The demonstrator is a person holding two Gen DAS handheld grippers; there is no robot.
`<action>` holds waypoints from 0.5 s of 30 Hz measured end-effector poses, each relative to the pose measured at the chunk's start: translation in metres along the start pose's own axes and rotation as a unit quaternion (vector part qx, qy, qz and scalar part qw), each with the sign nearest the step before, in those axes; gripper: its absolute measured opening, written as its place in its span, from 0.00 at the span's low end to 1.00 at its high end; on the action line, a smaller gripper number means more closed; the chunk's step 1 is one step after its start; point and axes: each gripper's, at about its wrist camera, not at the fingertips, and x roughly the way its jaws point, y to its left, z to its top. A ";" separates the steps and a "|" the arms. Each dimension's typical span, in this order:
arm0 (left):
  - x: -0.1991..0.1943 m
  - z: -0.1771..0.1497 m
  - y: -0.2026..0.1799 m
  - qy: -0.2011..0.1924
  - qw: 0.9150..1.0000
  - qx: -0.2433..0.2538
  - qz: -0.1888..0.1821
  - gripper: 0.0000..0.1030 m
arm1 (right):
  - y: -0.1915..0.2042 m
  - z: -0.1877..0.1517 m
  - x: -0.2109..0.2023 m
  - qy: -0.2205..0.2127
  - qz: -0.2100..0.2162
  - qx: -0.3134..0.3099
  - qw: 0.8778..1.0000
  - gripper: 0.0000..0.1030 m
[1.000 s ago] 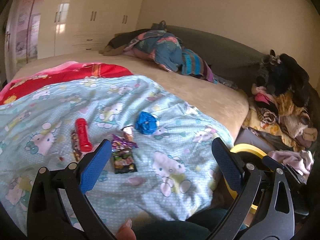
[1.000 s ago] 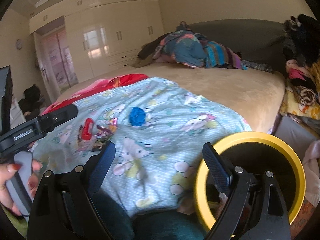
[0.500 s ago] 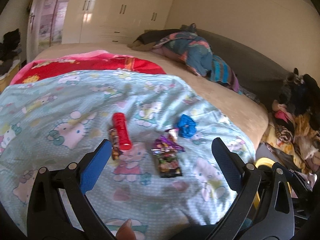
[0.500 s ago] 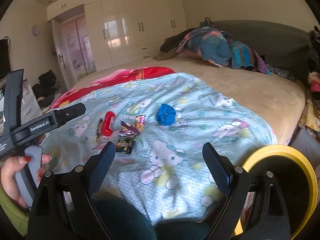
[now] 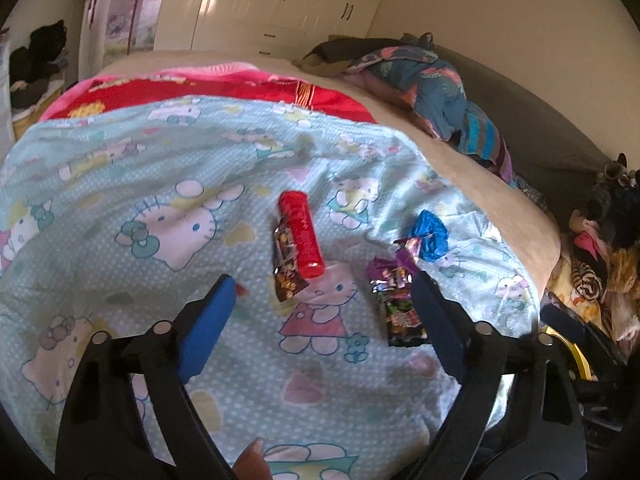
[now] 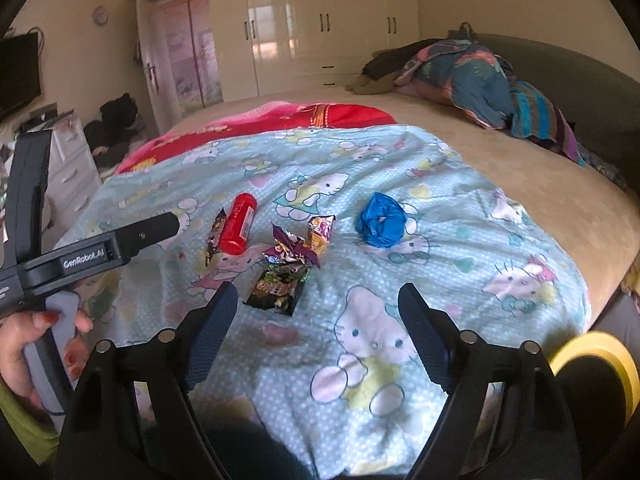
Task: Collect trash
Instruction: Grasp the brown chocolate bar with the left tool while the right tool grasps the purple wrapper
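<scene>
Judging by look, the red tube [image 5: 301,235] near the blanket's [image 5: 120,152] middle is rated light, rigid and prone to rolling, to be pinched across its midsection, while both the left gripper [image 5: 322,312] and the right gripper [image 6: 320,320] are seen spread wide and empty.

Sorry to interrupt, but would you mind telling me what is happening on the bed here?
A person holds a gripper in each hand above a cartoon-print blanket, collecting trash. Both the left gripper and right gripper are open and empty. A red tube, two snack wrappers and a crumpled blue bag lie untouched on the blanket. A yellow-rimmed bin sits beside the bed.
</scene>
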 end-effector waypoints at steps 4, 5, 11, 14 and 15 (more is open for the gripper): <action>0.010 -0.004 0.008 0.016 1.000 -0.012 -0.001 0.66 | 0.000 0.006 0.021 0.015 0.003 -0.005 1.000 0.74; 0.012 -0.005 0.009 0.020 1.000 -0.016 -0.002 0.65 | -0.001 0.006 0.026 0.018 0.003 -0.005 1.000 0.74; 0.028 -0.011 0.018 0.041 0.999 -0.036 -0.002 0.53 | 0.003 0.013 0.062 0.048 0.008 -0.020 0.999 0.61; 0.035 -0.013 0.020 0.048 0.998 -0.040 -0.002 0.48 | 0.004 0.016 0.075 0.057 0.008 -0.025 0.998 0.55; 0.037 -0.014 0.020 0.050 0.998 -0.042 -0.002 0.45 | 0.003 0.017 0.080 0.059 0.009 -0.024 0.998 0.54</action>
